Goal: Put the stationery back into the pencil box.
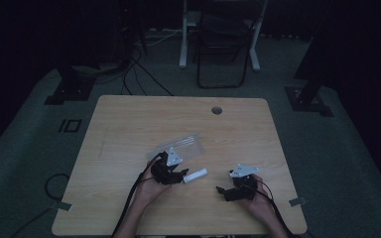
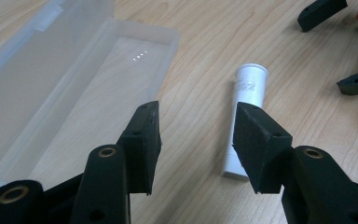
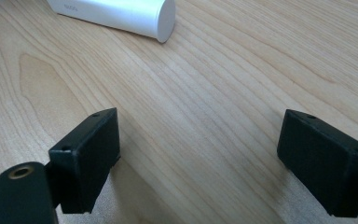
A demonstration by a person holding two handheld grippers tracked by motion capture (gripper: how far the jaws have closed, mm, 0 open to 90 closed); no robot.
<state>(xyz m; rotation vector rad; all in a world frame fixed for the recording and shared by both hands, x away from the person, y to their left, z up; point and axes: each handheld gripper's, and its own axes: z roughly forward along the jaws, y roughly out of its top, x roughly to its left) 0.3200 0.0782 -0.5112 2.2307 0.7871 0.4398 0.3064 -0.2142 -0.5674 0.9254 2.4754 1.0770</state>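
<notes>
Two tools sit low over the surface [image 1: 129,124], one in each hand. Left tool [image 2: 196,144] has its jaws spread with nothing between them; its right jaw covers part of the white tube [image 2: 247,116], which lies flat on the wood, capped end pointing away. Just left of that tool lies a clear box [image 2: 65,79], lid swung open, with nothing inside; its far end is cut off at the frame edge. Right tool [image 3: 200,158] is also spread wide over bare wood, gripping nothing, well apart from the tube [image 3: 121,14], whose rounded end alone is seen there. From above, the tube [image 1: 196,175] lies between both tools, the box [image 1: 183,146] behind it. Print on the tube is too small to read.
</notes>
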